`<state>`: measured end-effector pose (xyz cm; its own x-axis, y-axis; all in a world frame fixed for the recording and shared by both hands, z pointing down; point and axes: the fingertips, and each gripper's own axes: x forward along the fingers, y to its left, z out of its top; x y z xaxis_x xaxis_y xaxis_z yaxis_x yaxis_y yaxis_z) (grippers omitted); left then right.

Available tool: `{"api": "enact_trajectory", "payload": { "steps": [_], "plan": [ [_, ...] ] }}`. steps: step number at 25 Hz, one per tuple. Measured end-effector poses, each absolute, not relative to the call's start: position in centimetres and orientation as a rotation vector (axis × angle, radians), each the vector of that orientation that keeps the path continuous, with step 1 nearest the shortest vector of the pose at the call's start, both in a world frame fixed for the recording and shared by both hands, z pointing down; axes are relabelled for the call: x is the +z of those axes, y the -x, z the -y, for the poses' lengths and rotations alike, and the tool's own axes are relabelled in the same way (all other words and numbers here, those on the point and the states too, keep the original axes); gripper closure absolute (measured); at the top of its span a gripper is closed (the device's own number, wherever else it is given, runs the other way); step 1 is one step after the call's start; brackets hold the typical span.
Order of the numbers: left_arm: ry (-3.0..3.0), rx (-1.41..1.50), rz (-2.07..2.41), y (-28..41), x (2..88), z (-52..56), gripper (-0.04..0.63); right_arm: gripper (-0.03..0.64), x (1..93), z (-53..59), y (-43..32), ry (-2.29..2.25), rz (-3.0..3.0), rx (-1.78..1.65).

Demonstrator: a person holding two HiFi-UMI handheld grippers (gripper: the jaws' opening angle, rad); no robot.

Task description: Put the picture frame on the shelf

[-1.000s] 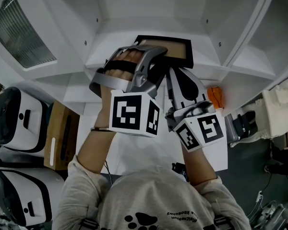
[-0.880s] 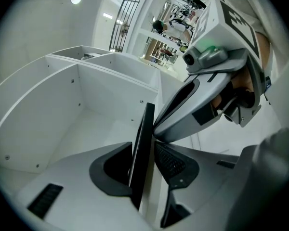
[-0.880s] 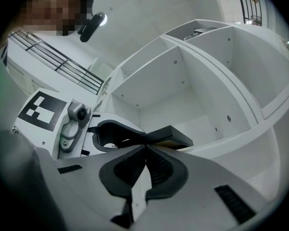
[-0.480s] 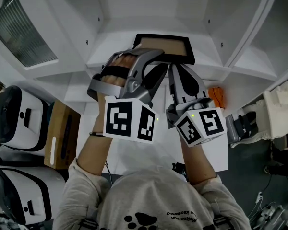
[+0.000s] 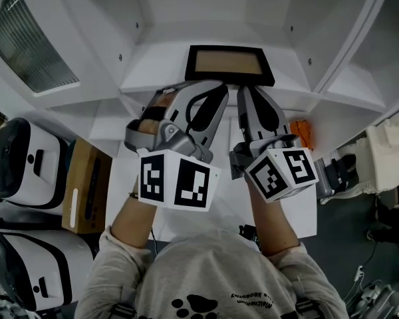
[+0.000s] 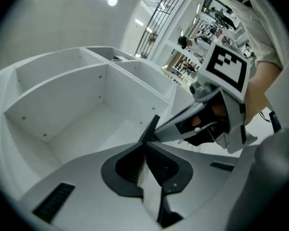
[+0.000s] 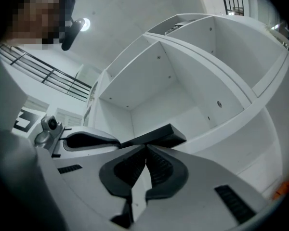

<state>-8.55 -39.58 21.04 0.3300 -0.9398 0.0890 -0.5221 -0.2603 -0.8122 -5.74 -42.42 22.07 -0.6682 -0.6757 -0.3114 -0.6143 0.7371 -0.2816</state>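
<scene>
**Frame at the shelf, both pairs of jaws drawn together**

We see the picture frame (image 5: 229,64), black-bordered with a brown middle. It faces the head camera in the middle compartment of the white shelf (image 5: 153,65), just beyond both sets of jaw tips. The left gripper (image 6: 145,142) has just been closing its jaws. They stand together with nothing between the pads, and a dark corner of the frame pokes up just past their tips. The right gripper (image 7: 145,146) also has its jaws together at the tips, the pads splaying apart only towards the camera. The frame's near edge lies straight across them, right at the tips, and we cannot tell whether they nip it. The two grippers sit side by side, close but apart, both pointing into that compartment. Each carries a marker cube (image 5: 178,183) at its rear. Well behind the jaws, a cardboard box (image 5: 86,186) lies off to the left, and an orange object (image 5: 299,133) peeks out just beside the right gripper
</scene>
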Motion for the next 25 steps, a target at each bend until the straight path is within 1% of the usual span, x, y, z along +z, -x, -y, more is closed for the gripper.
{"api": "enact_trajectory", "payload": {
  "steps": [2,4,9,16,25],
  "plan": [
    [1.898,-0.867,-1.289,8.7,22.2,40.4,0.563,0.583,22.0,42.5,5.6,0.993,-2.53,-0.239],
    [1.888,-0.906,-1.297,8.7,22.6,40.9,0.565,0.583,22.0,42.5,5.5,1.001,-2.525,-0.243],
    [1.93,-0.872,-1.314,8.0,22.1,41.5,0.566,0.583,22.2,42.7,4.8,1.021,-2.519,-0.256],
    [1.987,-0.911,-1.308,7.3,22.3,42.5,0.569,0.583,21.9,42.9,3.8,1.036,-2.502,-0.257],
    [2.065,-0.833,-1.34,6.2,21.5,43.9,0.572,0.583,21.7,42.9,2.7,1.089,-2.488,-0.236]
  ]
}}
